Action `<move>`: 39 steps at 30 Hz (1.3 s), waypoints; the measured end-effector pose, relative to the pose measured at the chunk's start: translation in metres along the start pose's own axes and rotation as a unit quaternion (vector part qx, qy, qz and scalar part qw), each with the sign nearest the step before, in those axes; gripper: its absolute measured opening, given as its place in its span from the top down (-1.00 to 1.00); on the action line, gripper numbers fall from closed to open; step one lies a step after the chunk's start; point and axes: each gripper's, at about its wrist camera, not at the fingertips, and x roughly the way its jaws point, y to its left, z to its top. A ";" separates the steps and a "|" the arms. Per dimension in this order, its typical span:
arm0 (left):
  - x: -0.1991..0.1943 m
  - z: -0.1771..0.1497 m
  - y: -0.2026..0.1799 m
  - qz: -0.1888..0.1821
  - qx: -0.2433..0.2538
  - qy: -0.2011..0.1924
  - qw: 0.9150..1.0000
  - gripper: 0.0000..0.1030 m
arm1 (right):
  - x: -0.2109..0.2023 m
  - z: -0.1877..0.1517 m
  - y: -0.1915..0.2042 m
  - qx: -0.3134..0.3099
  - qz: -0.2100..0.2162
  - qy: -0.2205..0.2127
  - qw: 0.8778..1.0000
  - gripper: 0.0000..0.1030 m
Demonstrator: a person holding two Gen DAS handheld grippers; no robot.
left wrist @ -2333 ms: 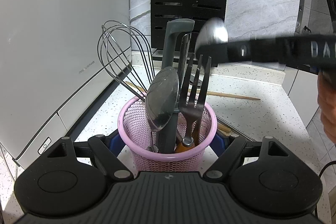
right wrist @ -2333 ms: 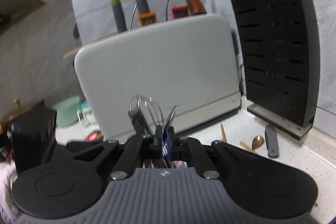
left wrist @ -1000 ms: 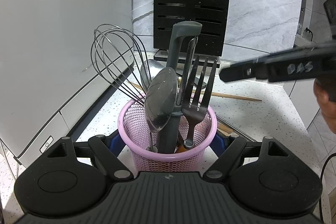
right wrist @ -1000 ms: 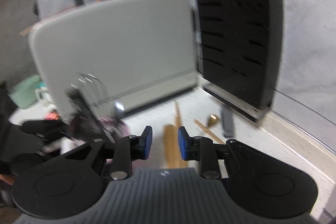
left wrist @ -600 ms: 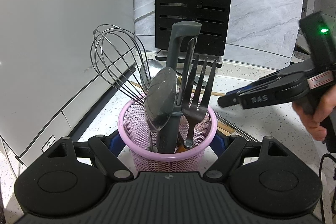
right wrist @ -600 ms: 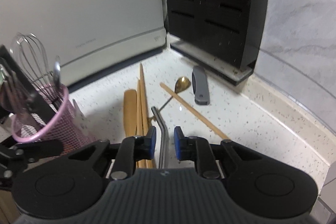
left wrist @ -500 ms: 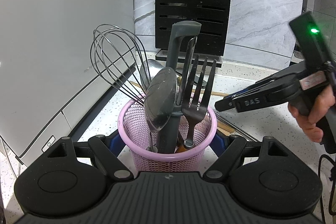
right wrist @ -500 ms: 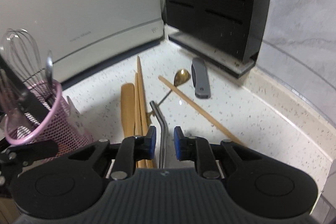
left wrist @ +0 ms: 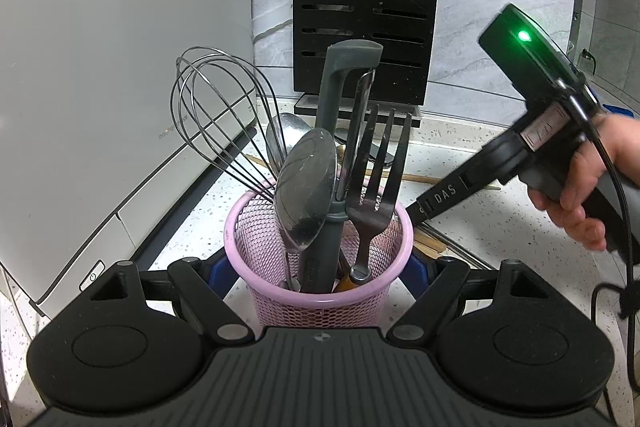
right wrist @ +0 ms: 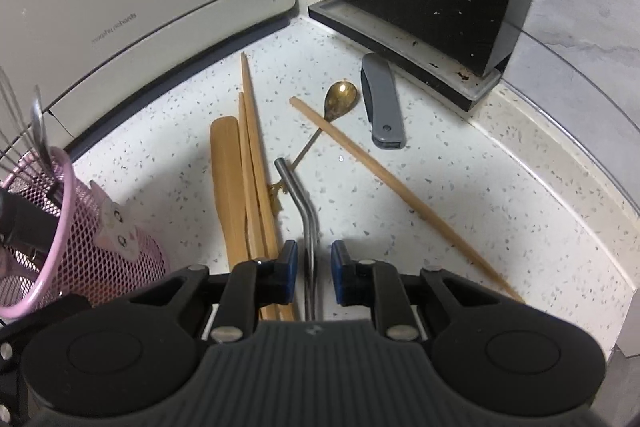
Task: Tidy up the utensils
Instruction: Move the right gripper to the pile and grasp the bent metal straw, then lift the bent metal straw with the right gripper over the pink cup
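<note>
Left claw (left wrist: 318,267) is clamped on the pink mesh cup (left wrist: 320,301), steadying it on the speckled surface (right wrist: 460,187); whisk (left wrist: 216,115), spoon (left wrist: 306,187), fork (left wrist: 376,187) and grey peeler (left wrist: 340,131) stand inside. Right claw (right wrist: 313,267) is released and empty, its blue pads straddling the bent metal straw (right wrist: 298,199) without touching it. The straw lies just beside the wooden chopsticks (right wrist: 252,147). Risk: a closing grip may catch a chopstick as well, or the thin round straw may roll and slip out. The gold spoon (right wrist: 340,99), lone chopstick (right wrist: 392,183) and folded knife (right wrist: 382,111) remain loose.
</note>
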 end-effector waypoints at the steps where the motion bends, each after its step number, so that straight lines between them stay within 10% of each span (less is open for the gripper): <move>1: 0.000 0.000 0.000 0.000 0.000 0.000 1.000 -0.81 | 0.001 0.003 -0.001 -0.001 0.001 0.007 1.000 0.70; 18: 0.000 0.001 -0.001 0.000 -0.001 0.002 1.000 -0.80 | 0.022 0.043 0.018 -0.055 -0.024 0.127 0.990 0.91; 29: 0.001 0.000 0.000 -0.003 0.001 -0.001 1.000 -0.81 | -0.009 0.028 0.012 -0.052 -0.011 0.060 0.997 0.94; 39: 0.000 -0.001 0.000 -0.003 0.000 -0.002 1.000 -0.80 | -0.090 0.002 0.006 -0.027 0.043 -0.104 0.993 0.95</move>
